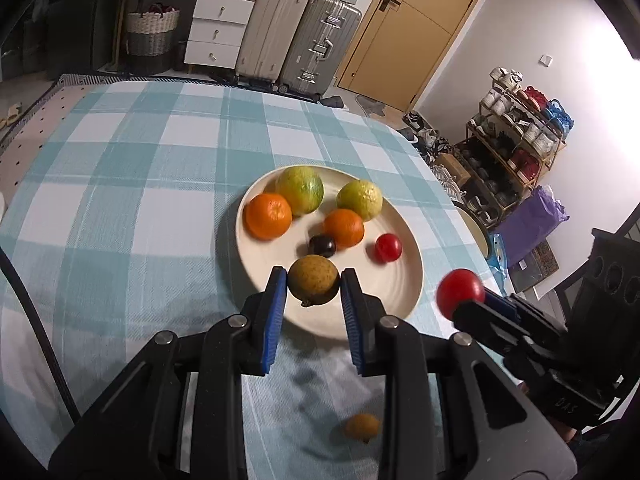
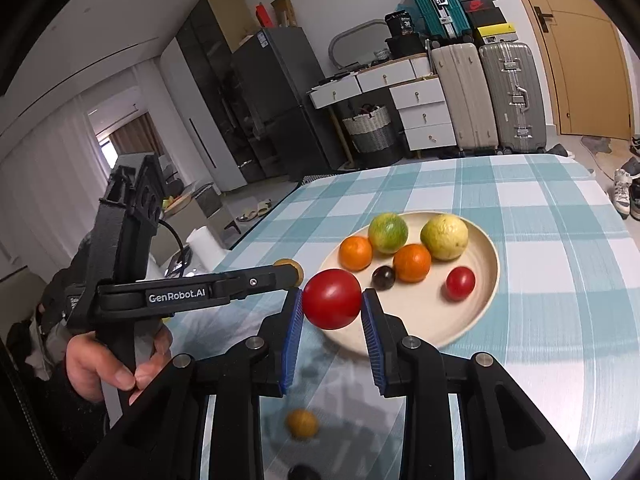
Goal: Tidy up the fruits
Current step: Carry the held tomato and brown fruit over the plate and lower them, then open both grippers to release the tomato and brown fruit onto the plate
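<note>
My left gripper (image 1: pixel 314 285) is shut on a small brown-yellow round fruit (image 1: pixel 313 283), held above the near rim of the cream plate (image 1: pixel 404 288). My right gripper (image 2: pixel 331 299) is shut on a red tomato (image 2: pixel 332 298), held over the plate's (image 2: pixel 486 256) near-left rim; the same tomato (image 1: pixel 460 293) shows at the right of the left wrist view. On the plate lie two oranges (image 1: pixel 268 216) (image 1: pixel 344 227), two green-yellow citrus (image 1: pixel 300 189) (image 1: pixel 359 199), a dark plum (image 1: pixel 322 245) and a small red tomato (image 1: pixel 388 247). A small brown fruit (image 1: pixel 362 426) lies on the cloth below the grippers.
The table wears a blue-and-white checked cloth (image 1: pixel 160 160). Another dark small fruit (image 2: pixel 302 472) lies on the cloth at the bottom edge of the right wrist view. A person's hand (image 2: pixel 100 364) holds the left gripper's handle. Suitcases (image 1: pixel 296 40), drawers and a shoe rack (image 1: pixel 516 148) stand beyond the table.
</note>
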